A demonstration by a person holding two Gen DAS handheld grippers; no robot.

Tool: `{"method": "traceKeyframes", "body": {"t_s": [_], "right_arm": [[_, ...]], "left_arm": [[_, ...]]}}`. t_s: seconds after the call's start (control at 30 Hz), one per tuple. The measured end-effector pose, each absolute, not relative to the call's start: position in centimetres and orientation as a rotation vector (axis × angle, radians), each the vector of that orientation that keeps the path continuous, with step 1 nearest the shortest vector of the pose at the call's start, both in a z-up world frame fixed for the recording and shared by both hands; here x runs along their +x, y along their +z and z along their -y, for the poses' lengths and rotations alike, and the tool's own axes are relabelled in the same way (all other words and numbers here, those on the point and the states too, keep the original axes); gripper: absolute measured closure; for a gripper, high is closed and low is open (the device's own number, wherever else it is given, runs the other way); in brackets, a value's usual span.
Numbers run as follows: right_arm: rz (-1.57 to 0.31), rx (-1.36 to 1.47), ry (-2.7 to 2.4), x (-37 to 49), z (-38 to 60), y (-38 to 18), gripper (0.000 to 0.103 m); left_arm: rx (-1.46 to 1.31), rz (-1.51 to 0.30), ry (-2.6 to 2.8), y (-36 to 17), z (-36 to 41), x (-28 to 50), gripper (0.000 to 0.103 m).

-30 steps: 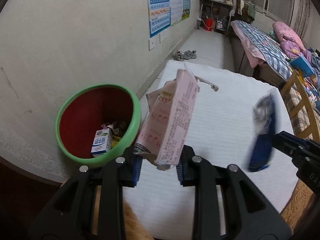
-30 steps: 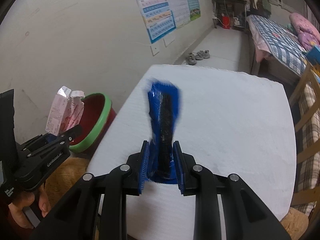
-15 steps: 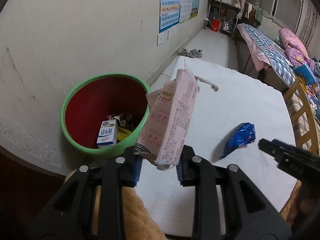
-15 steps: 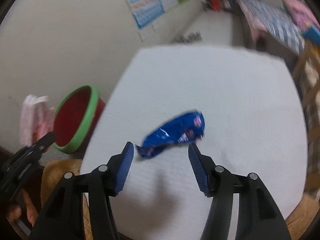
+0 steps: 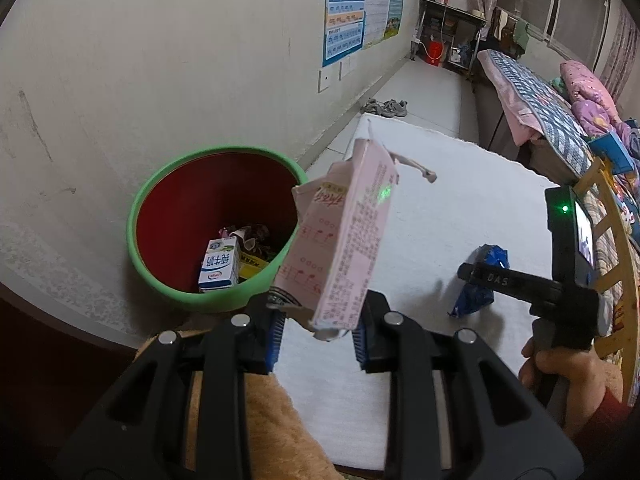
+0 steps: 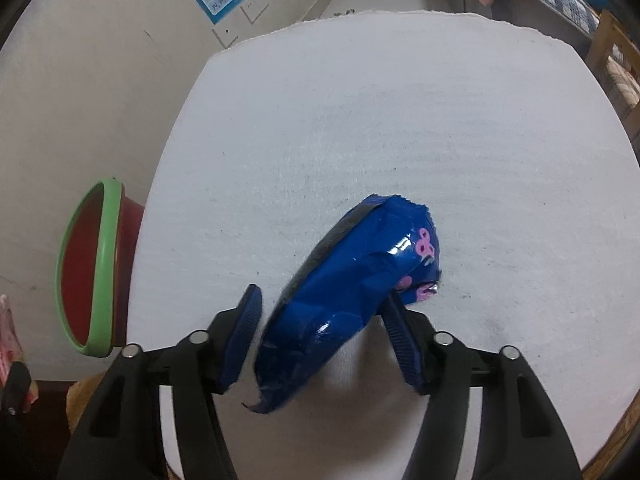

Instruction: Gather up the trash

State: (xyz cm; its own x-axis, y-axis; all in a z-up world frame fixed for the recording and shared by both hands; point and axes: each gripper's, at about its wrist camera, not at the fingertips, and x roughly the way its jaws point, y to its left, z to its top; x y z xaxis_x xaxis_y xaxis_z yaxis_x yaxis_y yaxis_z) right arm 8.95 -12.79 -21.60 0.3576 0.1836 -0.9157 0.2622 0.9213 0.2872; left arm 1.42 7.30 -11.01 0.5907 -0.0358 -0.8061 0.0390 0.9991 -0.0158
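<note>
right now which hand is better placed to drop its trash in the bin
Left. Its tongs are shut on the pink carton, held up beside the green-rimmed bin. The right tongs are closing around the blue wrapper, which lies on the white table.

Pink carton (image 5: 344, 236): printed card, matt, creased. Blue wrapper (image 6: 352, 292): glossy crinkled foil-like plastic film, lying on the table cover (image 6: 400, 120), a white, matt, finely ribbed fabric. Bin (image 5: 160, 184) beside the table cover: smooth plastic, green rim. Gripper pads (image 6: 244, 332): ridged blue rubbery material; arms matt black plastic.
</note>
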Motion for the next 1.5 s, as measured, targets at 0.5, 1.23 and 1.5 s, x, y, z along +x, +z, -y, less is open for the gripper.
{"method": "traceKeyframes", "body": {"t_s": [0.5, 1.23, 1.5], "right_arm": [[-0.967, 0.364, 0.071, 5.8, 12.1, -13.2, 0.059], [-0.849, 0.11, 0.227, 5.6, 3.7, -8.7, 0.058], [-0.864, 0.07, 0.269, 6.3, 1.1, -9.0, 0.058]], "left_arm": [[-0.001, -0.938, -0.028, -11.2, -7.9, 1.7, 0.076], [-0.06, -0.929, 0.045, -11.4, -11.9, 2.1, 0.076], [-0.081, -0.927, 0.075, -11.6, -14.1, 2.6, 0.076]]}}
